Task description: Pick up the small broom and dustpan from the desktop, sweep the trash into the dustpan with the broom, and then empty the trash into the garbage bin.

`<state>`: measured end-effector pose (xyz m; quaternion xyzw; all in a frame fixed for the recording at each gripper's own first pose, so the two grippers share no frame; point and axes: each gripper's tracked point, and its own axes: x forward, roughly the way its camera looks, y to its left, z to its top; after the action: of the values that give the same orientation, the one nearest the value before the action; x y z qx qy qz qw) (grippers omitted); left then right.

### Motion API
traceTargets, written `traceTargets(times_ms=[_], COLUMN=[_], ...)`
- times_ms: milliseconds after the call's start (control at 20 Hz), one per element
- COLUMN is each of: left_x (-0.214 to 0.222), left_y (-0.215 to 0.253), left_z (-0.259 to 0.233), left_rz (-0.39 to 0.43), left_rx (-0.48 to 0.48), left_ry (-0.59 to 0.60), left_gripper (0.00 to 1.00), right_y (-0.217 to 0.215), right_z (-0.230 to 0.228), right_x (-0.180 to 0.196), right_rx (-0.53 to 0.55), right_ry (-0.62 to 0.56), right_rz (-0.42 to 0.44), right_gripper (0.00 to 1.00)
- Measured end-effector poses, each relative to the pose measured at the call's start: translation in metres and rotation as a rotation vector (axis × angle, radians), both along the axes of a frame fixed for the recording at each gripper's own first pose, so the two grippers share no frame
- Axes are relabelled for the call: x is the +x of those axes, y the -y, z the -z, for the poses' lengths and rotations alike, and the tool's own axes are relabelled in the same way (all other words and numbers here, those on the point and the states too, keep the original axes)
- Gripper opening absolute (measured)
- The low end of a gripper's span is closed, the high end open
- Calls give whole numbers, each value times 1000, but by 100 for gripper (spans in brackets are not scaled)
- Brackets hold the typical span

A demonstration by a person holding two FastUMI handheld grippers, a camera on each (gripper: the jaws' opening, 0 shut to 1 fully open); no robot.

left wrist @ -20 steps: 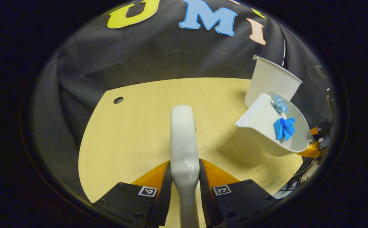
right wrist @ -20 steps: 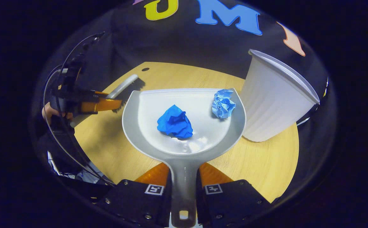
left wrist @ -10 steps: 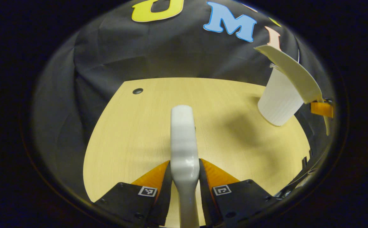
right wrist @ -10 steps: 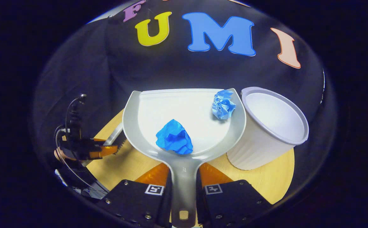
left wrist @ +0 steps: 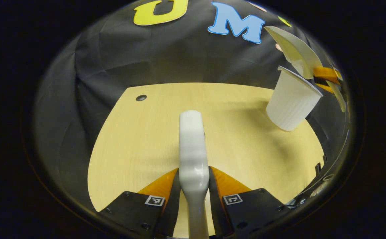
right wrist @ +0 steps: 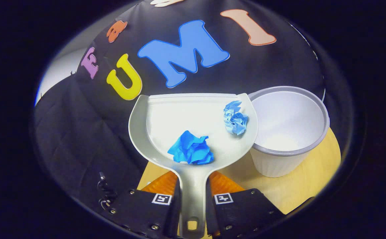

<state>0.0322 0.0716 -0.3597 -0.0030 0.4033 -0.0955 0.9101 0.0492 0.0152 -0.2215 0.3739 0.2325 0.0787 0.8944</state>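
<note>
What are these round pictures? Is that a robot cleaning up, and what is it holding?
It isn't a robot on its own. A person holds two grabbing tools, one in each hand, and each tool carries a small camera that looks out along its two fingers. That lens bends the picture, so it looks round.

In the left gripper view, the left gripper pinches the pale handle of the small broom above the wooden desktop.

In the right gripper view, the right gripper pinches the handle of the dustpan. Two crumpled papers lie in the pan: a dark blue paper ball and a light blue paper ball. The pan is lifted up beside the white garbage bin, which stands open on the desk. The bin looks empty, so the trash is not tipped in yet.
</note>
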Motion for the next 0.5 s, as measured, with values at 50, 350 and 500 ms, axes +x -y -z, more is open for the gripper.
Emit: traceTargets(times_ms=[50,350,500], left_x=[-3,-8,-8], left_y=[2,21,31], left_z=[1,0,-2], left_rz=[6,46,61], left_rx=[2,8,7], left_ry=[2,-3,-6], left_gripper=[47,52,47], right_y=[1,8,13], right_z=[-9,-48,-59], right_x=[0,5,6], right_rx=[71,503,613], right_ry=[4,49,62], right_rz=[23,150,190], right_gripper=[32,32,32])
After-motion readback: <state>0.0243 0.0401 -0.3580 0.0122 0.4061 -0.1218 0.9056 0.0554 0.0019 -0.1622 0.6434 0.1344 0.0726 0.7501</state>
